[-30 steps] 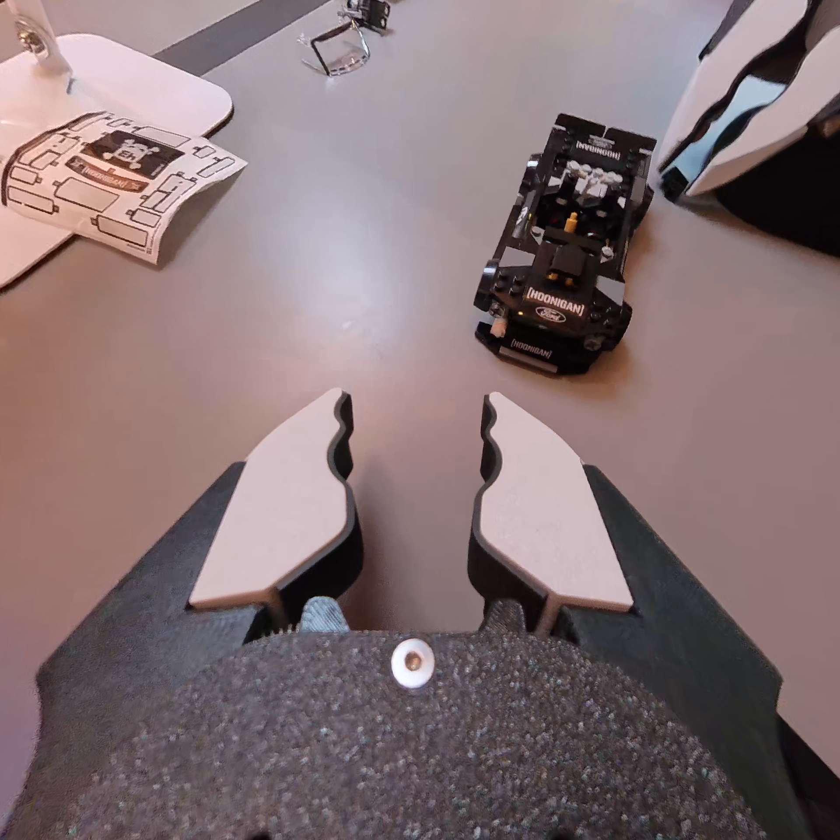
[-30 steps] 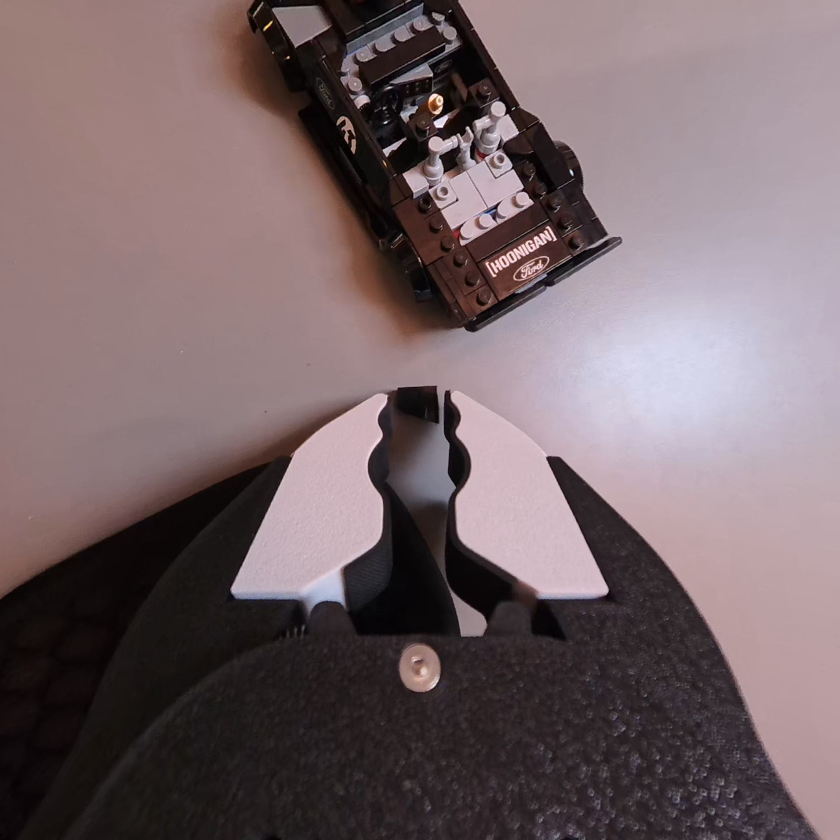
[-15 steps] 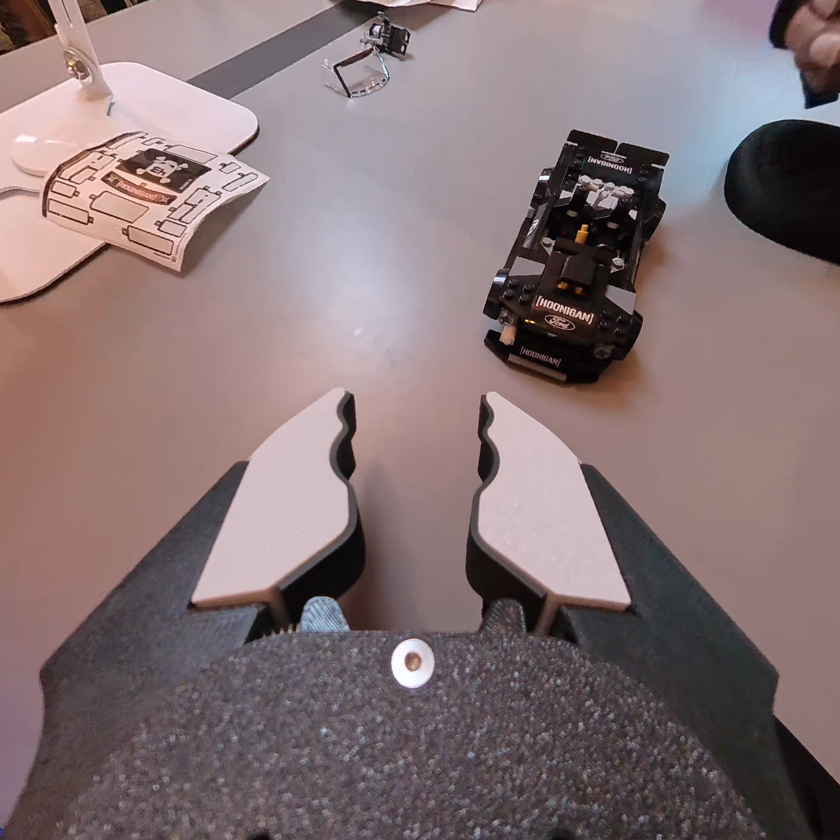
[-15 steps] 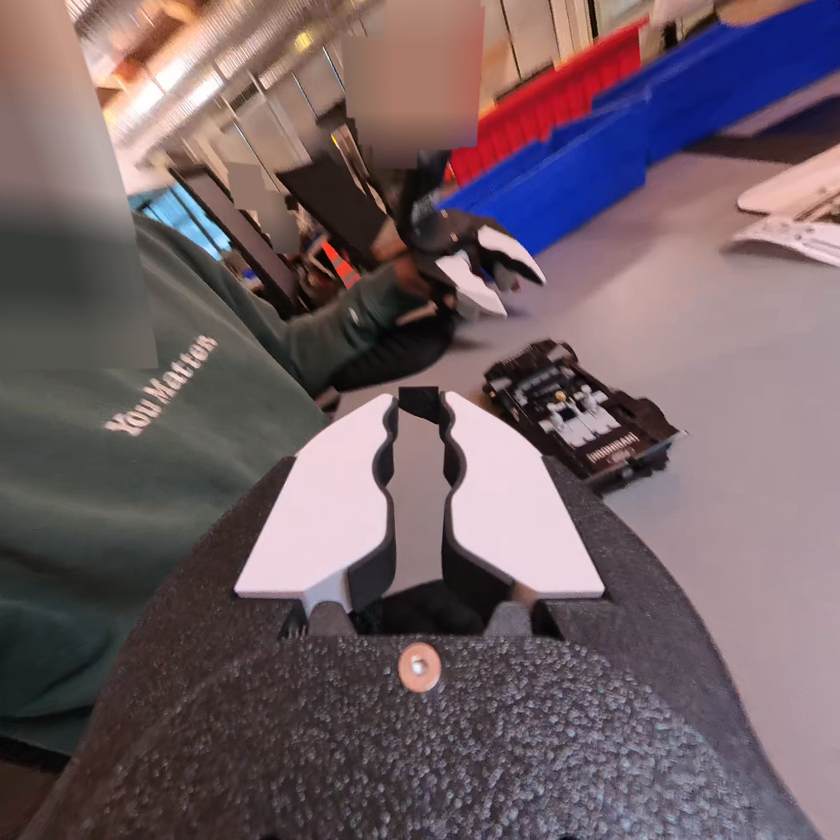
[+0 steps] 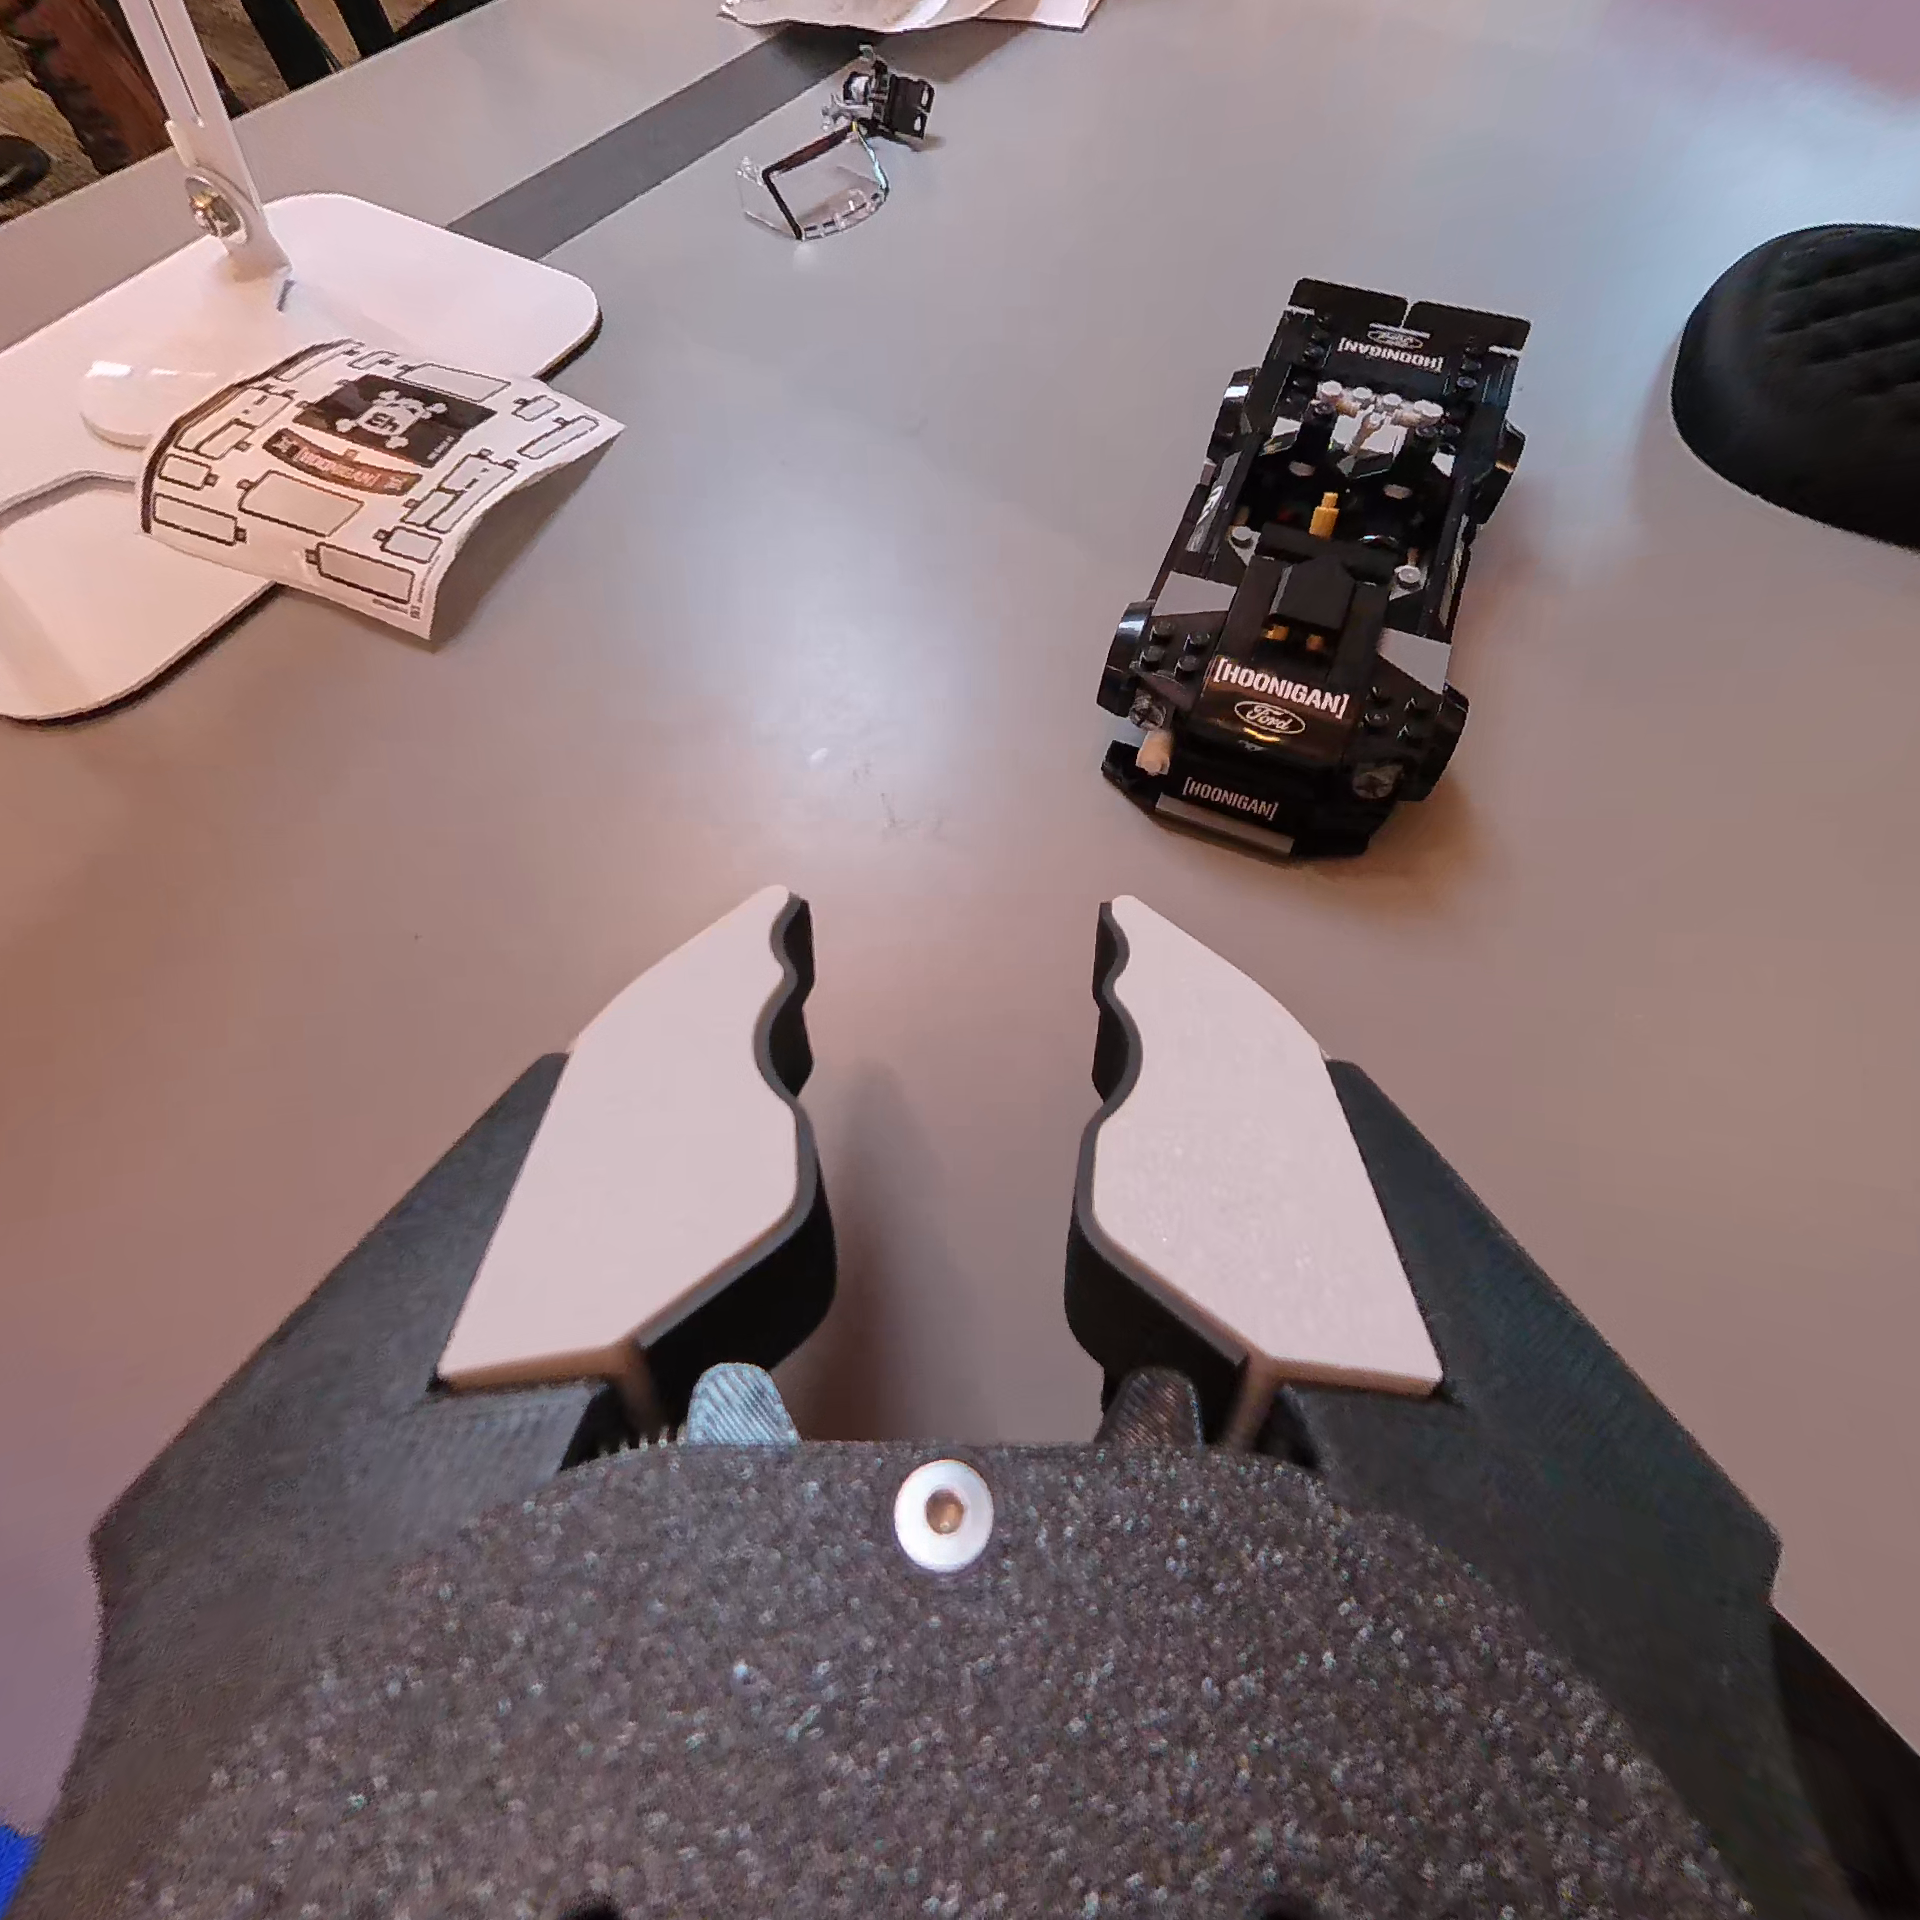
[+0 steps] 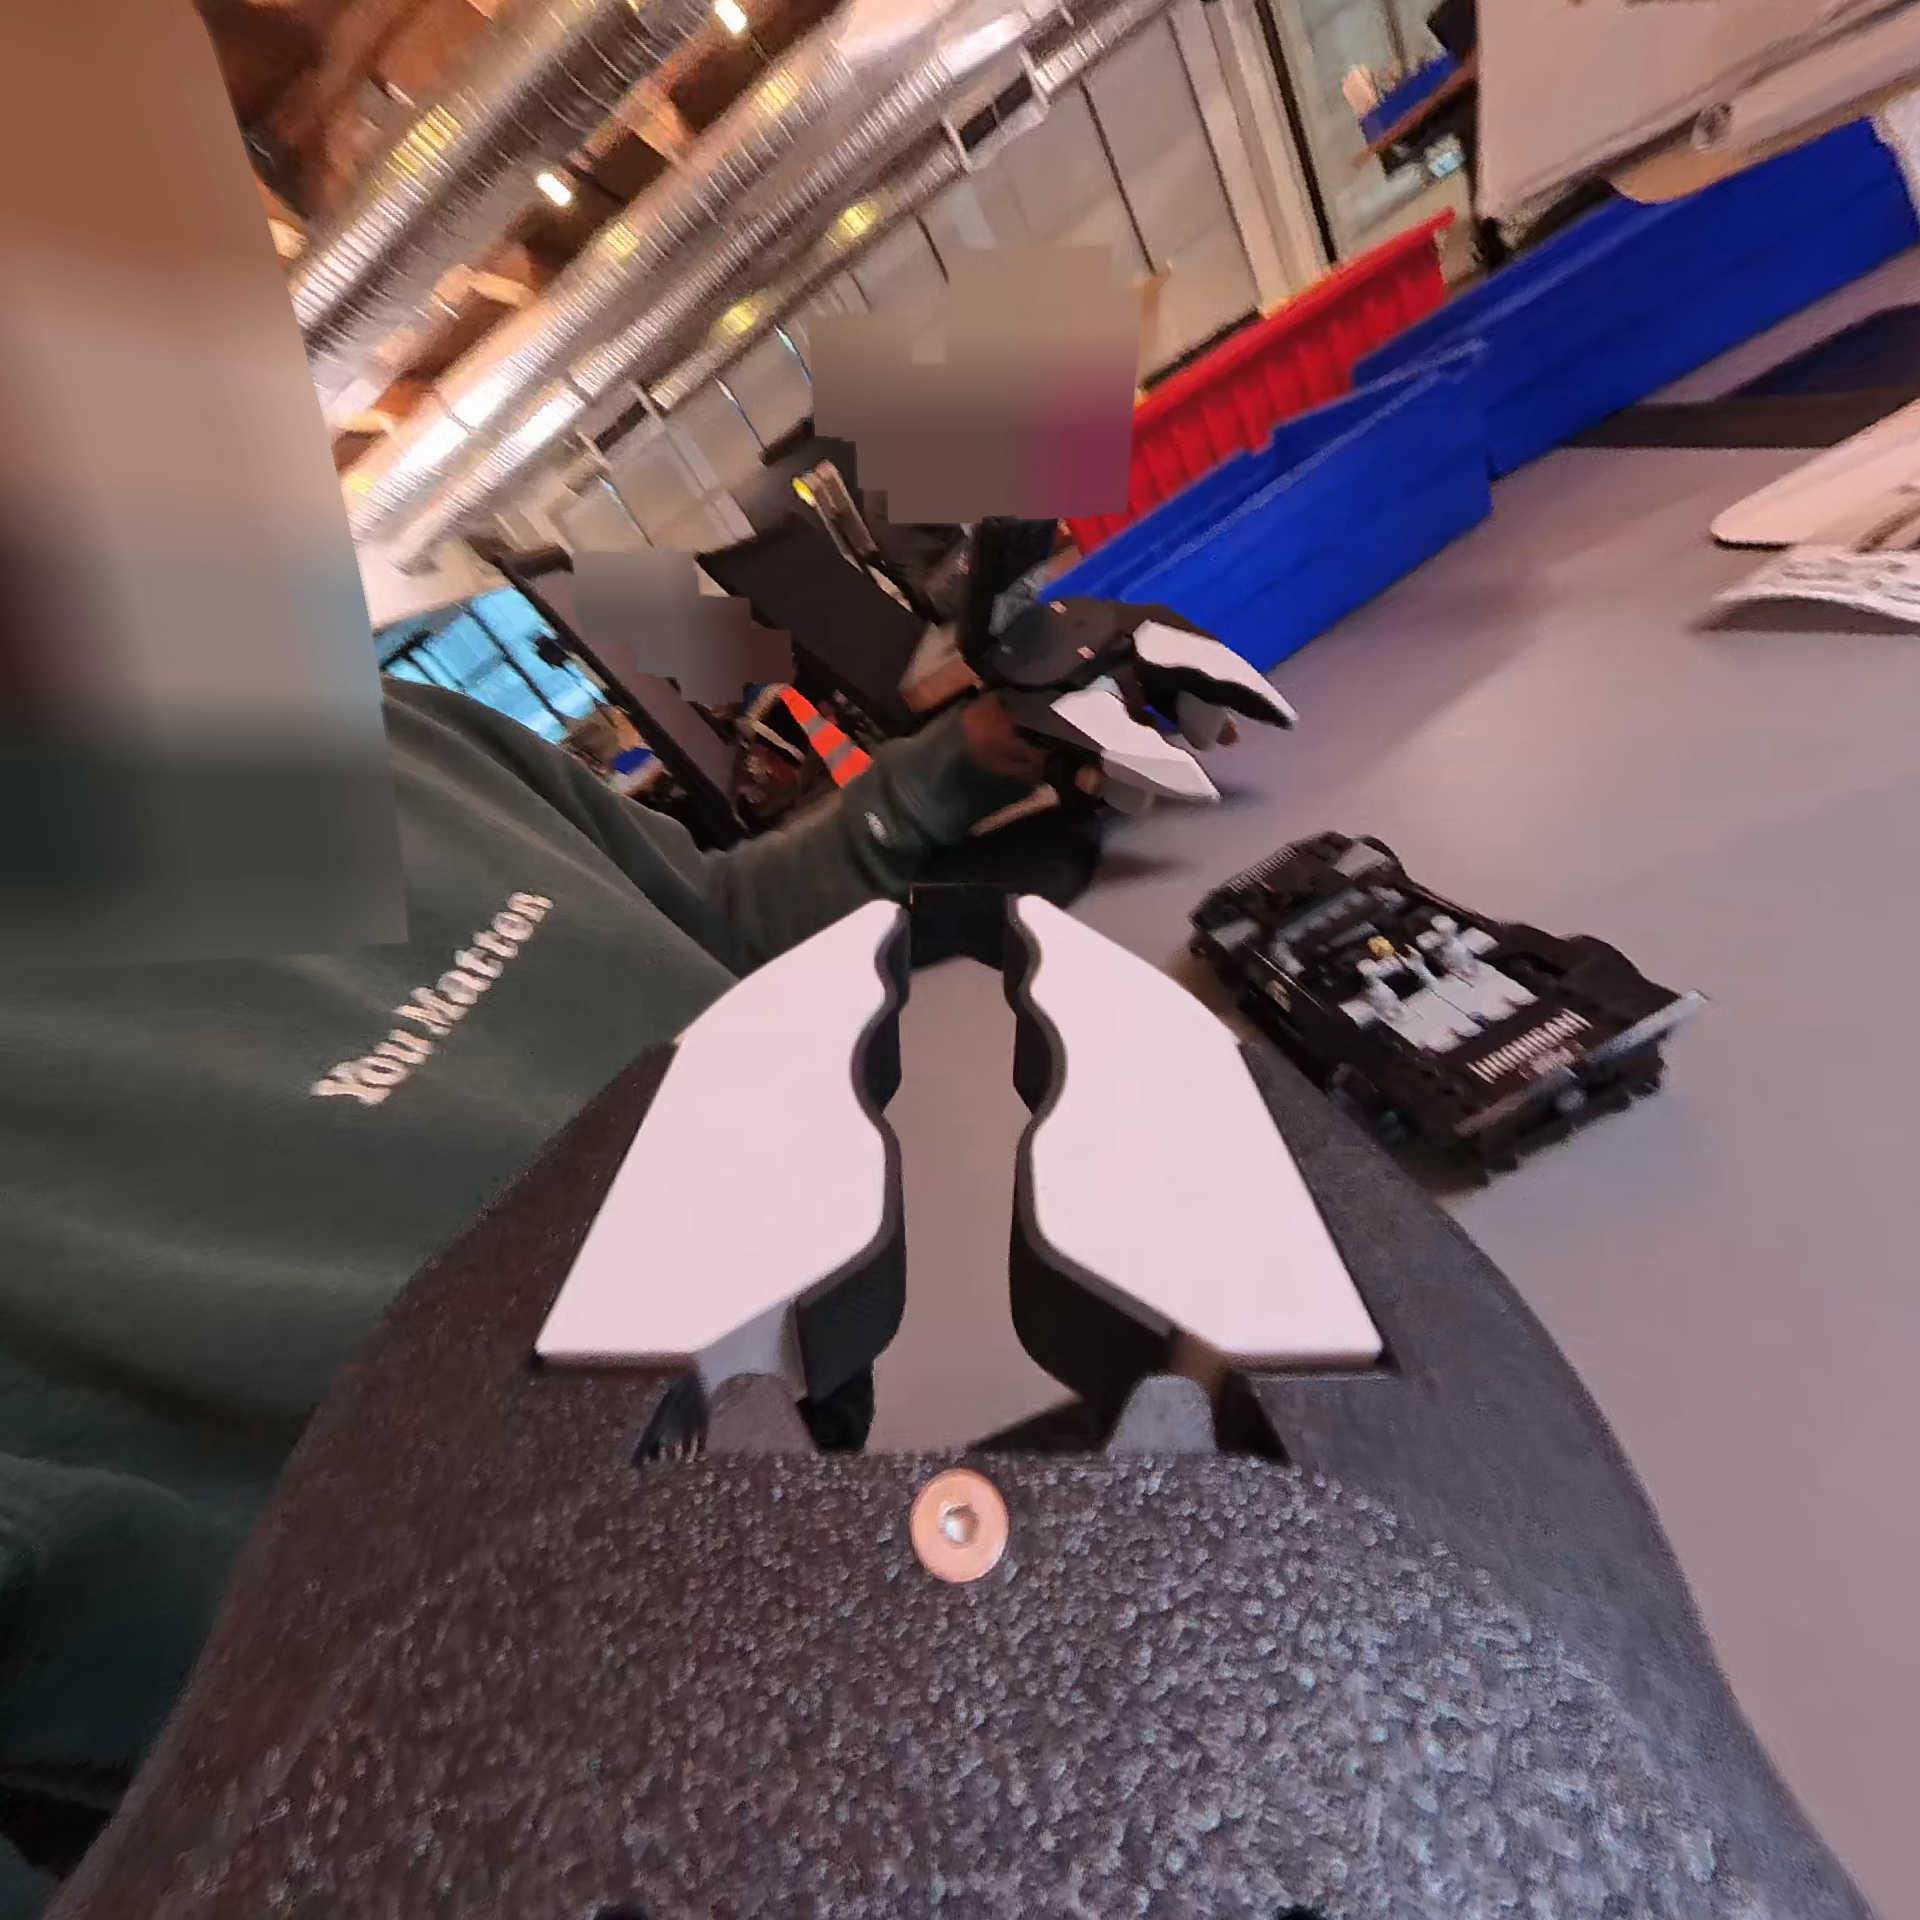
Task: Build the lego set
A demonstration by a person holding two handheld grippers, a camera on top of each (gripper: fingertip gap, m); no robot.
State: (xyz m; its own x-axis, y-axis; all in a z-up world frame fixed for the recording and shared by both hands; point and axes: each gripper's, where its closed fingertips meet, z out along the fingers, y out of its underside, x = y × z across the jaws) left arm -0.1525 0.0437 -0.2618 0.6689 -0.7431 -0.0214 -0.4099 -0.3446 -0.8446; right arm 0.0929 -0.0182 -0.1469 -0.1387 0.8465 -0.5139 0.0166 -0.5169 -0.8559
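Left hand-held gripper [image 5: 951,914]: fingers spread wide, nothing between them, angled down and forward, low. Right hand-held gripper [image 6: 958,914]: raised and tipped sideways, fingers drawn close with a narrow gap, a small dark piece [image 6: 958,923] pinched at the tips. Green sleeve [image 6: 727,862] reaches out behind the left one.
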